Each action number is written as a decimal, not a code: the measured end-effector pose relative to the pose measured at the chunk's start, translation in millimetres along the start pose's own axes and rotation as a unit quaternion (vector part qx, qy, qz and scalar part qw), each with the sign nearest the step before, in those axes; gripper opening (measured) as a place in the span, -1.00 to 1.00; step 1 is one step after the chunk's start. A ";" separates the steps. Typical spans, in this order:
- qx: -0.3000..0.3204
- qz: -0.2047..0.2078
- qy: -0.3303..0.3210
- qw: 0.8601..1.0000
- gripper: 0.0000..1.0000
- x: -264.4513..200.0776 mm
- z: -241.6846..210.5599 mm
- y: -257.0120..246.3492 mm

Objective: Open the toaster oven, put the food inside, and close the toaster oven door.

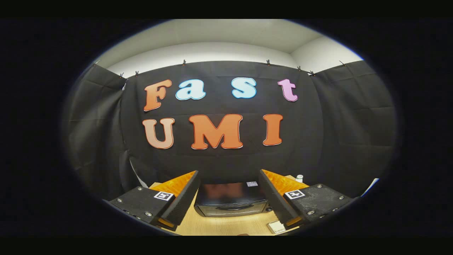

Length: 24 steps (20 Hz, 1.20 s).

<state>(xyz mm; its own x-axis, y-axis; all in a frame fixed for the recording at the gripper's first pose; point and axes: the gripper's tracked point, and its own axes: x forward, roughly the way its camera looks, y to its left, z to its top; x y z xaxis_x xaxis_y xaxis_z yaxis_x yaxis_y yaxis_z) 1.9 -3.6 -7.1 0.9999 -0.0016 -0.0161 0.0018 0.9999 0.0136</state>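
Left finger [178, 198] of the hand-held gripper [229, 198] sits raised over the near-left part of the worktop [226, 225], carrying a small square marker tag [163, 195] on its top face. Fingers are spread wide apart, nothing between the pads, nothing gripped. In the gap between them, beyond the tips, sits the toaster oven [231, 200] on the light wood worktop, backed against the black cloth wall [336, 141]. Oven door is shut; dark handle [231, 208] runs across the front below the dark glass, which only shows reflections, so contents can't be told. Small pale sticker [252, 183] on the oven's top right corner. A knob-like part at the oven's lower right is half hidden by the right finger [277, 198], too small to say more. Right finger has its own marker tag [294, 194]. Near the right fingertip, on the near worktop, lies a small flat pale item [276, 227], partly cut off, can't tell what it is. Far right, behind the right finger, a small white container with a cap [299, 178] stands by the wall; contents not visible.
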 end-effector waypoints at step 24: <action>-0.009 -0.004 0.076 0.997 0.97 59.4 -99.0 3.9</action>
<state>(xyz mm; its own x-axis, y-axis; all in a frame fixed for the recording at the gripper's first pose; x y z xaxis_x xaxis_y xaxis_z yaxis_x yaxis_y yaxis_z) 59.8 1.5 -107.0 0.9860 -0.0085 -0.1667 0.0079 1.0000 -0.0044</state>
